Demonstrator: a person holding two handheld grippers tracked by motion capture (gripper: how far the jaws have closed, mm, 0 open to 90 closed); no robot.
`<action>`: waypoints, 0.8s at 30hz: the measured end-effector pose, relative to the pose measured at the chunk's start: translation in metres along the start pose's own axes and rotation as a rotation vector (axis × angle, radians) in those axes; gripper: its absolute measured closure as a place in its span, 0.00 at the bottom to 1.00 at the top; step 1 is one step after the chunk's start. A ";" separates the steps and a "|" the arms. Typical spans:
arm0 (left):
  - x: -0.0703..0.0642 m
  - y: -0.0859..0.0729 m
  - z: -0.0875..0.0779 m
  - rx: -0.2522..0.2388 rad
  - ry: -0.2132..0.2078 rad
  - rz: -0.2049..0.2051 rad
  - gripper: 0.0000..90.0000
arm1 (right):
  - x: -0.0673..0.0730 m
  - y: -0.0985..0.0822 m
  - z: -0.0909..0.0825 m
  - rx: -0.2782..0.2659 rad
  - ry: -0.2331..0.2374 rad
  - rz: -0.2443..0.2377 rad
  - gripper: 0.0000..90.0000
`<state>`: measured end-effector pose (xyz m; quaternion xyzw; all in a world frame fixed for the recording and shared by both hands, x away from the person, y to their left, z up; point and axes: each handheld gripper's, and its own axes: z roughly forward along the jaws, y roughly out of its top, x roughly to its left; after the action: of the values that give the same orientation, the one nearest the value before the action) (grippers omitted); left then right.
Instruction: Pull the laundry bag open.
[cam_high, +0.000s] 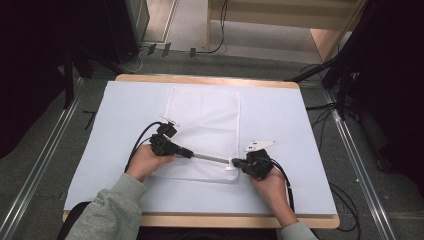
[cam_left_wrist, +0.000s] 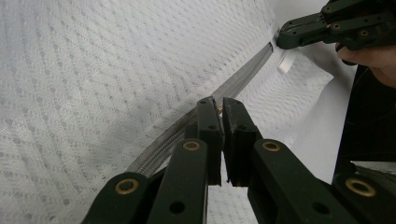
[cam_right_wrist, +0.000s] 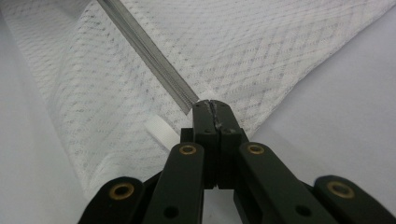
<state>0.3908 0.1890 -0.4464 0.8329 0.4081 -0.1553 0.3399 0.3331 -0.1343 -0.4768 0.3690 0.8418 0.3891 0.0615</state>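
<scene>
A white mesh bag (cam_high: 205, 135) lies flat on the table (cam_high: 300, 130). The left hand-held gripper (cam_high: 189, 153), held low and pointing right, is clenched on what looks like the zipper pull (cam_left_wrist: 218, 108). The right hand-held gripper (cam_high: 235, 162) points left, pinching the bag's zipper (cam_right_wrist: 154, 56) end.

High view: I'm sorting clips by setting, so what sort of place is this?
Probably a lab or studio set up for recording, not a home. A wooden table under a white cover stands between metal floor rails, dark stands flank it, and cables trail over the grey floor.
</scene>
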 end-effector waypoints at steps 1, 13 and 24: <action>0.002 0.000 -0.002 0.008 -0.005 0.002 0.98 | 0.000 0.000 0.000 0.000 0.000 0.000 1.00; 0.007 -0.006 -0.018 -0.004 0.005 -0.013 0.98 | 0.000 0.000 0.000 -0.002 -0.002 0.003 1.00; 0.015 -0.012 -0.036 -0.022 0.004 -0.024 0.98 | 0.000 0.000 0.000 -0.003 -0.001 0.002 1.00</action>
<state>0.3898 0.2281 -0.4337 0.8245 0.4204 -0.1530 0.3465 0.3330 -0.1345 -0.4770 0.3700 0.8409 0.3900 0.0621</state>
